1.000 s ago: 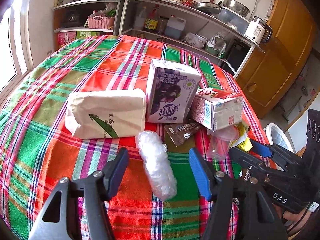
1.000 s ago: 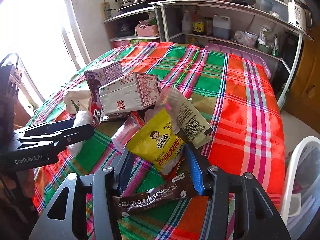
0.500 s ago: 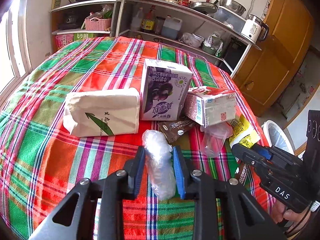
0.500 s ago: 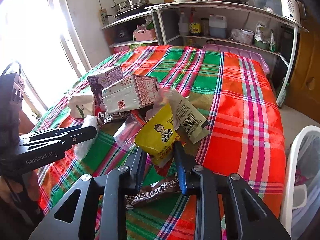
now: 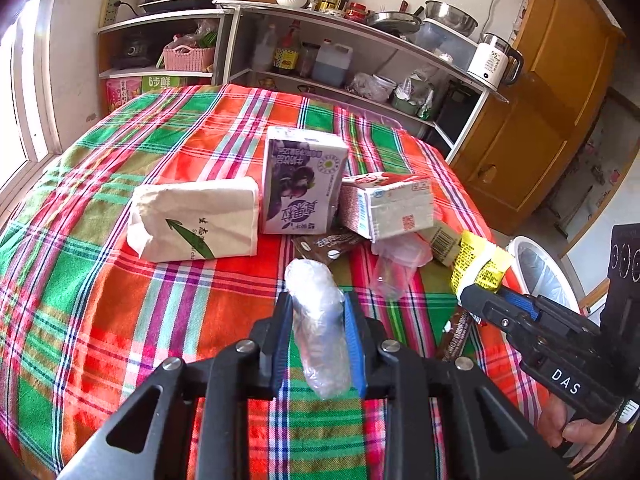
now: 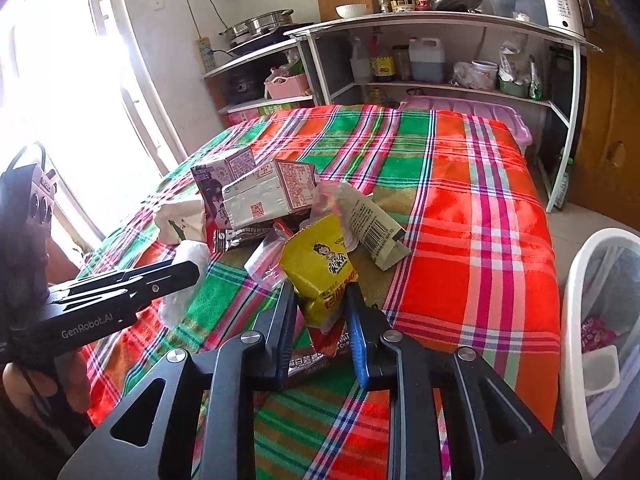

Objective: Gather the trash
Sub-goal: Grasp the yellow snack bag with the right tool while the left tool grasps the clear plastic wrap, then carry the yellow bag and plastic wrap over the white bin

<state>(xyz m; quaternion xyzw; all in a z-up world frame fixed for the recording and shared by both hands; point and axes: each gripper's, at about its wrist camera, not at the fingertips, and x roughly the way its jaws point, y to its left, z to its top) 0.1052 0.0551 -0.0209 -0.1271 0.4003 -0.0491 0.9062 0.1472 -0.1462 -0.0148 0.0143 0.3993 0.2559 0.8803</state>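
Kitchen, plaid-clothed table (image 5: pixel 120 320), cluttered shelves (image 5: pixel 360 40)

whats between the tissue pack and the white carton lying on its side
The upright purple carton, standing between the tissue pack and the white carton; the left wrist view shows it best.

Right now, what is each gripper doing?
Left gripper: shut on the crumpled clear plastic wrap.
Right gripper: jaws closing on the yellow snack packet.
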